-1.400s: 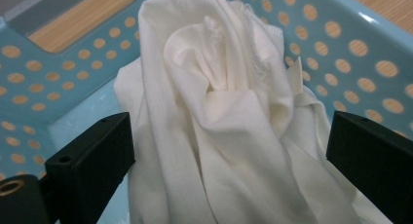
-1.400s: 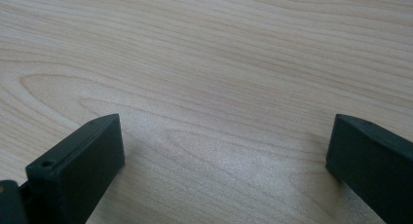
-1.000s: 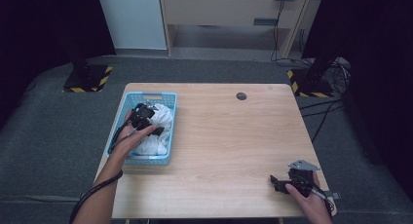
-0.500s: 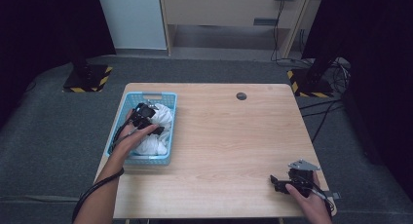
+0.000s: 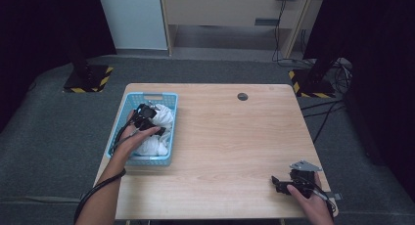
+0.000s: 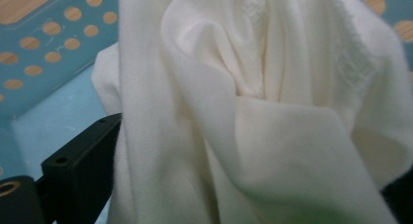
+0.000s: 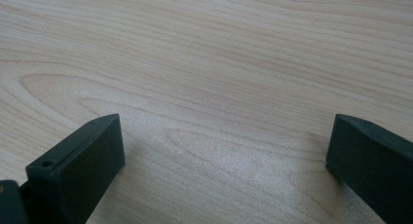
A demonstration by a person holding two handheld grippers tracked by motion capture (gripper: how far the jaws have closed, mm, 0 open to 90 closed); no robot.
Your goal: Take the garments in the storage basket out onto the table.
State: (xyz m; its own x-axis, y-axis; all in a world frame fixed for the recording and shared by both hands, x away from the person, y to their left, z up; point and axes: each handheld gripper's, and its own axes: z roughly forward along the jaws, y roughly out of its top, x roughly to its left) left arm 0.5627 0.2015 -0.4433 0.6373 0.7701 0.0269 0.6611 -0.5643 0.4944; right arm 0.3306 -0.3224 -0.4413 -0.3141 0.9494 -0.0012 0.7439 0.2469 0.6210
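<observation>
High view, table: I saw a light wooden table (image 5: 235, 142) with a small dark round disc (image 5: 242, 96) near its far edge.
High view, basket: a light blue plastic basket (image 5: 123, 118) stood at the table's left side, with white cloth (image 5: 157, 146) bunched inside it.
High view, left gripper: my left gripper (image 5: 145, 116) was down inside the basket, on top of the cloth, with the left hand (image 5: 131, 141) gripping it from the near side. From up there I could not tell how its jaws stood.
High view, right gripper: my right gripper (image 5: 281, 184) lay low over the near right corner of the table, well apart from the basket, held by the right hand (image 5: 311, 201), with its grey three-cornered plate (image 5: 302, 165) on top.

Left gripper view, cloth: the white cloth (image 6: 253, 112) hung in thick folds right in front of the camera, over the perforated blue basket floor (image 6: 44, 48).
Left gripper view, jaws: one black jaw stood at lower left with the cloth lying against its inner face, the other barely showed at the lower right edge. They stood wide apart with the cloth bunched between them; I could not tell whether they pinched it.

Right gripper view, jaws: both black jaws were spread wide, nothing between them.
Right gripper view, surface: bare wood grain of the table (image 7: 219, 87) lay just below the jaws.
</observation>
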